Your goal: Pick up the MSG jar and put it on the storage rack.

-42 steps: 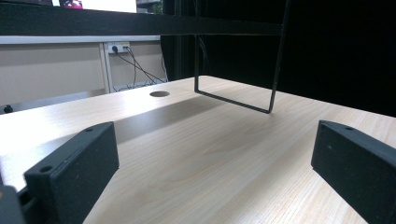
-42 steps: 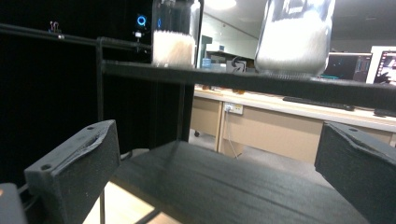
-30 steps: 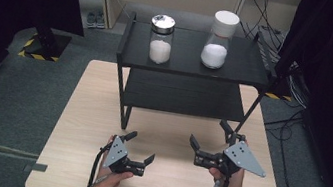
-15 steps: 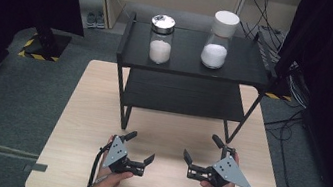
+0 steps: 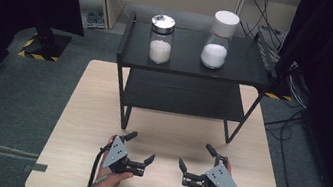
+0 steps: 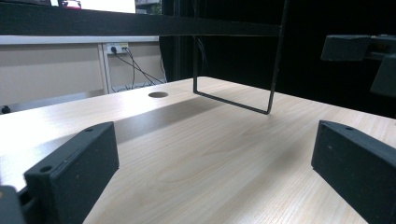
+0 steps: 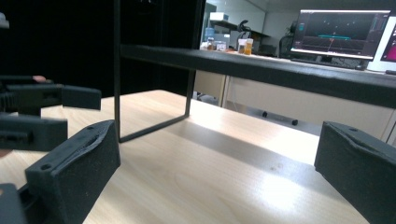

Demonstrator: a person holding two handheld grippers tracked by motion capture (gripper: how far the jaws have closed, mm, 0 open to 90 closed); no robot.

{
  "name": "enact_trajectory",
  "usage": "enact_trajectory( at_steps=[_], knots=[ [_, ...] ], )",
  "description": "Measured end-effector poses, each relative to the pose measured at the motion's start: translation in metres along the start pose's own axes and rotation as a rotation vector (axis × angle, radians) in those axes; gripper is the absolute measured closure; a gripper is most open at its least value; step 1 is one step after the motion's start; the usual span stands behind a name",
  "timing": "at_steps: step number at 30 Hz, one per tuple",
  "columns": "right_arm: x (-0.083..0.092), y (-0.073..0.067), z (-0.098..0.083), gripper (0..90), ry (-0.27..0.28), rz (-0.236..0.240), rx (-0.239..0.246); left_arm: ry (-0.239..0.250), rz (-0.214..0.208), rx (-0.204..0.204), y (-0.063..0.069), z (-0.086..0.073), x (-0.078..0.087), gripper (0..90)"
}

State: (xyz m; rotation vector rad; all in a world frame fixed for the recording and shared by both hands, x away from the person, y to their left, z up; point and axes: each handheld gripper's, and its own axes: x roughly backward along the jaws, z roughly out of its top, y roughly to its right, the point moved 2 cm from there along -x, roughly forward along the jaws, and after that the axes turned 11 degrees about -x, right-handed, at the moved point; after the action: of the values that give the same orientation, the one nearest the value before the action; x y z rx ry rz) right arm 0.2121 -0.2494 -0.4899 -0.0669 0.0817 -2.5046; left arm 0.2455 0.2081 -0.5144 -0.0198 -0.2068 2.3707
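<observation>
Pale wood of the tabletop [image 5: 85,111] is bearing both hand-held grippers, left [image 5: 140,151] and right [image 5: 193,158], jaws spread and empty, seemingly readying a reach toward twelve o'clock for the steel-lidded glass jar [image 5: 161,38] and white-capped jar [image 5: 219,39] atop the black metal shelf [image 5: 239,67].

The shelf rack [image 6: 140,25] is cut off by both gripper views' top edges.

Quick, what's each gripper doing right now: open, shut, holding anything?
Left gripper: open, holding nothing, low over the table.
Right gripper: open, holding nothing.
</observation>
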Motion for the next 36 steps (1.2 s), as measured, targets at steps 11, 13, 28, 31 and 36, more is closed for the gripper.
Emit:
enact_trajectory(
  at_steps=[11,13,28,31,36],
  knots=[
    [-0.001,0.002,-0.012,0.2,-0.008,0.014,-0.006,0.003,-0.005,0.001,0.0,0.0,-0.001,0.1],
    [-0.001,0.002,-0.013,0.2,-0.011,0.013,-0.004,0.003,-0.005,0.003,0.0,-0.001,-0.001,0.1],
    [0.001,0.005,-0.018,0.3,-0.022,0.0,-0.003,0.005,0.003,0.015,-0.002,-0.002,0.0,0.0],
    [0.001,0.005,-0.018,0.3,-0.024,0.0,-0.008,0.004,0.007,0.016,-0.002,-0.002,0.0,0.1],
    [0.0,0.006,-0.019,0.3,-0.026,0.001,-0.015,0.007,0.01,0.017,-0.003,-0.001,0.002,0.1]
  ],
)
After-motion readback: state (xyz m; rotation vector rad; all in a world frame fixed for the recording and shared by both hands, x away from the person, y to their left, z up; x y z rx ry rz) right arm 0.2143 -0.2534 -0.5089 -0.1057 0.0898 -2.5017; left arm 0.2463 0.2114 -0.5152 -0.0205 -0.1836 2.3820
